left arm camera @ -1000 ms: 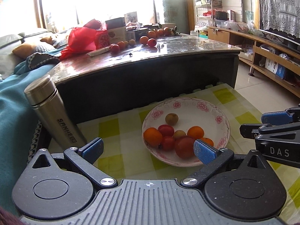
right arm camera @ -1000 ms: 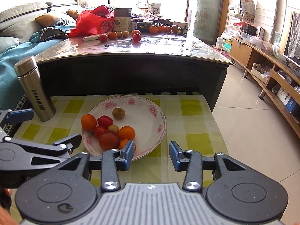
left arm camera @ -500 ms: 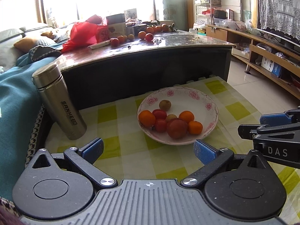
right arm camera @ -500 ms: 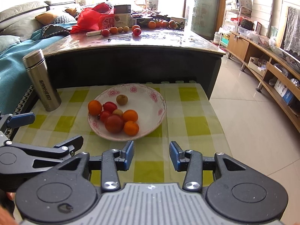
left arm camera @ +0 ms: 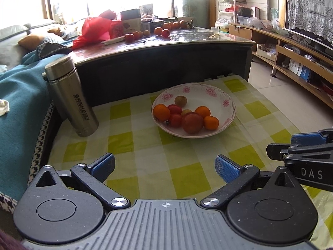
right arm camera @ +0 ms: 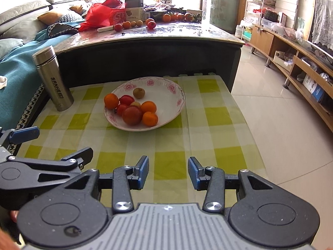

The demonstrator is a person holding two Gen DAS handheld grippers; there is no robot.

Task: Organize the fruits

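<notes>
While both tools hang empty over the near end of the checked cloth (right arm camera: 170,125), the fruit sits gathered in the flowered plate (right arm camera: 177,95): three oranges, several red tomato-like fruits and a brownish round one toward the plate's far rim, all crowded on its left half. Beyond the plate, on the dark table (right arm camera: 166,33), more loose fruit (right arm camera: 133,24) lies in a row beside a red bag (right arm camera: 102,14). Left of the plate stands a steel flask (right arm camera: 53,79).

Spread wide with nothing between its blue pads is the left gripper (left arm camera: 164,166); the right gripper (right arm camera: 168,174) is parted more narrowly, also holding nothing. Both sit well short of the plate's near rim.

Such a scene fits either a plate already filled and the tools drawn away, or a pause with fruit beyond the plate yet to be fetched. Any reach toward the plate should come in over its near rim, and any pinch on the soft red fruit should be gentle, since round fruit on a sloped plate will likely roll if nudged
</notes>
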